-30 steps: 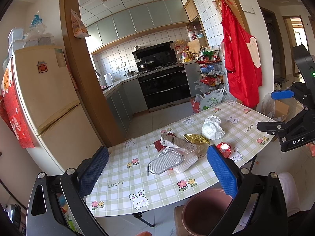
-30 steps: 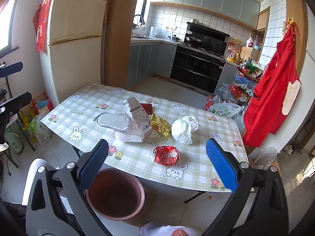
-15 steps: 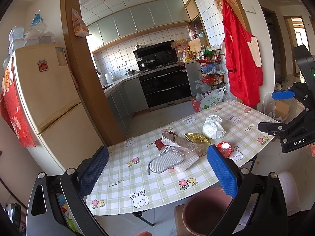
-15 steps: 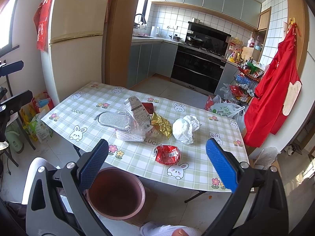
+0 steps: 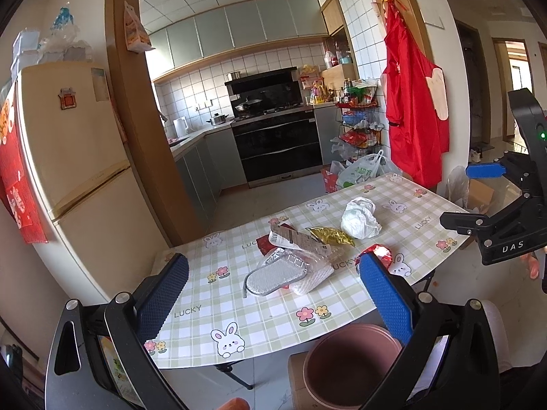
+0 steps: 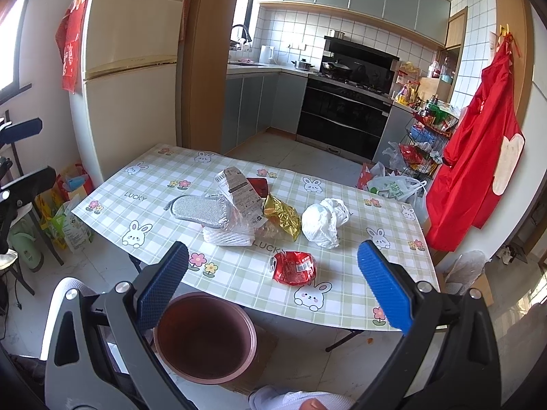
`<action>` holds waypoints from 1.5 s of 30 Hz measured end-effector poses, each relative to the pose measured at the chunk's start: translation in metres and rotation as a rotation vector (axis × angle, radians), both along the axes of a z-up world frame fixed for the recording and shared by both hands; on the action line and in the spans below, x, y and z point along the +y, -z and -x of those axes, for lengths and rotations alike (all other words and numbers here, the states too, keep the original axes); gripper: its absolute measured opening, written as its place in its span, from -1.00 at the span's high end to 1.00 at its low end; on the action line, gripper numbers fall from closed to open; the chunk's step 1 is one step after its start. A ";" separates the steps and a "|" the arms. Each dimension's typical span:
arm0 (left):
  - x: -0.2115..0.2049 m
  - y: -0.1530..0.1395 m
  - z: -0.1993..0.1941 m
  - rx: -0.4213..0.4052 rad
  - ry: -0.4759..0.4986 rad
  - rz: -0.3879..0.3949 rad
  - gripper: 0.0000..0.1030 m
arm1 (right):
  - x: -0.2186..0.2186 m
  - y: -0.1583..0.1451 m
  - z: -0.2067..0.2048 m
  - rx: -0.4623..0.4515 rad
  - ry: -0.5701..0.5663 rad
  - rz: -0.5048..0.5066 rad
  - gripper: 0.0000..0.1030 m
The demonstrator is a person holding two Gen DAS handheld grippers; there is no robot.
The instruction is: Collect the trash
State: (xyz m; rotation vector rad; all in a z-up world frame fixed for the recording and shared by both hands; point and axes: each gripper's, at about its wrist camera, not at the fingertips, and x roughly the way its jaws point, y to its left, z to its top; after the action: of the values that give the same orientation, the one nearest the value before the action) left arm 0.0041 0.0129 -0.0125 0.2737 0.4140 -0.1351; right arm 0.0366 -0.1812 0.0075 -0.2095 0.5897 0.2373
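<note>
Both grippers hang over the near edge of the table point(image 6: 112, 201), each with its blue, dimpled pads spread wide and nothing between them: the right gripper point(image 6: 271, 285) and the left gripper point(image 5: 270, 295). Nearest, just below the table's near edge, a round, smooth, dull-pink bin point(image 6: 205, 336) stands on the floor; nothing can be seen in it. The table wears a glossy green-and-white checked cloth printed with rabbits, flowers and the word LUCKY. On it, closest to the near edge, lies a crumpled red foil wrapper point(image 6: 294, 267) with a barcode label, shiny and flattened. Farther in, around the table's middle, the trash sits in a loose heap: a white foam net sleeve point(image 6: 227, 237), soft and ribbed, under a silver mesh slipper-shaped piece point(image 6: 198, 210); a clear crinkled plastic pack point(image 6: 239, 194) with printed labels standing tilted above them; and a creased gold foil bag point(image 6: 282, 217) touching the heap's right side. Just right of the gold bag is a balled white plastic bag point(image 6: 323, 222), puffy and wrinkled. A small dark-red flat packet point(image 6: 258, 184) peeks out on the far side of the heap. Beyond the table's far edge, a white shopping bag point(image 6: 393, 188) sits on the floor, bulging and full, its contents not clear.
</note>
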 end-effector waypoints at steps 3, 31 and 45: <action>0.003 0.007 -0.002 0.004 -0.011 0.005 -0.91 | 0.000 0.008 -0.002 0.001 0.012 -0.013 -0.90; 0.026 0.175 -0.056 0.141 -0.193 -0.023 -0.91 | -0.010 0.173 -0.057 0.233 0.100 -0.029 -0.90; 0.050 0.199 -0.117 0.158 -0.243 -0.069 -0.91 | -0.046 0.198 -0.134 0.249 0.166 -0.084 -0.89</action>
State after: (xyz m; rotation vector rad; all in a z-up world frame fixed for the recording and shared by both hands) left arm 0.1208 0.0631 -0.2112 0.2795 0.6062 0.0968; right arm 0.1702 -0.2272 -0.1910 -0.0484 0.8378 0.1272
